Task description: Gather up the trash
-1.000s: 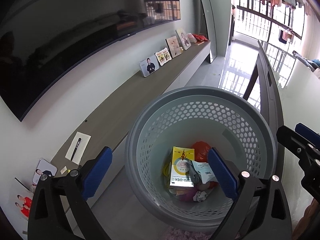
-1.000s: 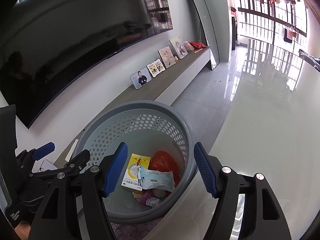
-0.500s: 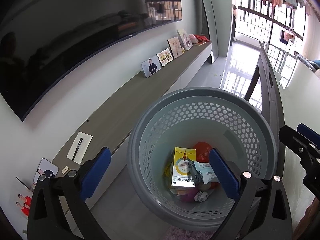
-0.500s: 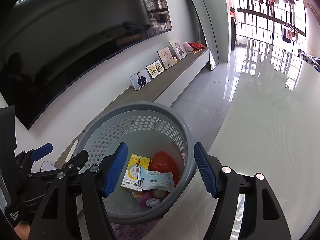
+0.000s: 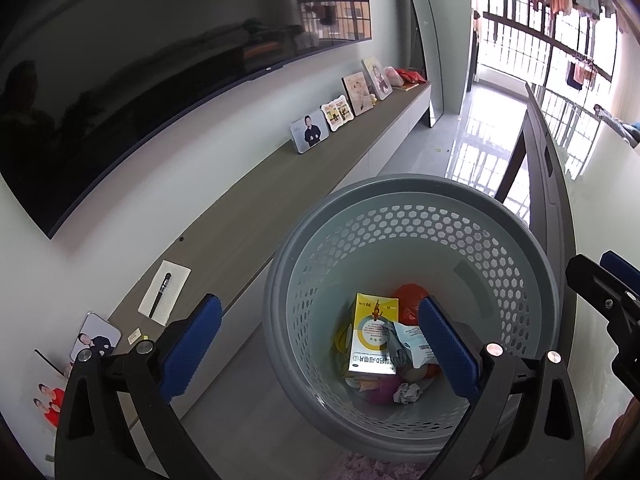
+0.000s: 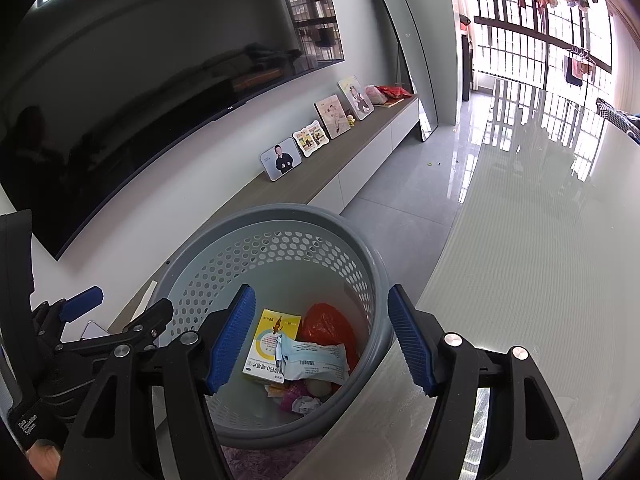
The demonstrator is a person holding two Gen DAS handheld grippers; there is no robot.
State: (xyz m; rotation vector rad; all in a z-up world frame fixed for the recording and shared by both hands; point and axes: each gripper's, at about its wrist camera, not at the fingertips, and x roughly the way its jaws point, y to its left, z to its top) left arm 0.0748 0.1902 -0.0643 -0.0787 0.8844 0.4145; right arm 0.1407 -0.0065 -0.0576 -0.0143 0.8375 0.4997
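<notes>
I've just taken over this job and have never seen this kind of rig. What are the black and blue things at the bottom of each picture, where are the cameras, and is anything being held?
No robot arm here: a person carries a pair of hand-held tongs in each hand, and a fisheye camera on each looks forward along its two blue-padded fingers. The left view shows the left tongs; the right view shows the right tongs, with the left ones at its left edge. Both stand open and empty above a grey perforated basket. In it lie a yellow box, a pale blue wrapper, a red bag and small crumpled scraps. Behind runs a low shelf with photo frames, a notepad and a pen, under a wall television.
</notes>
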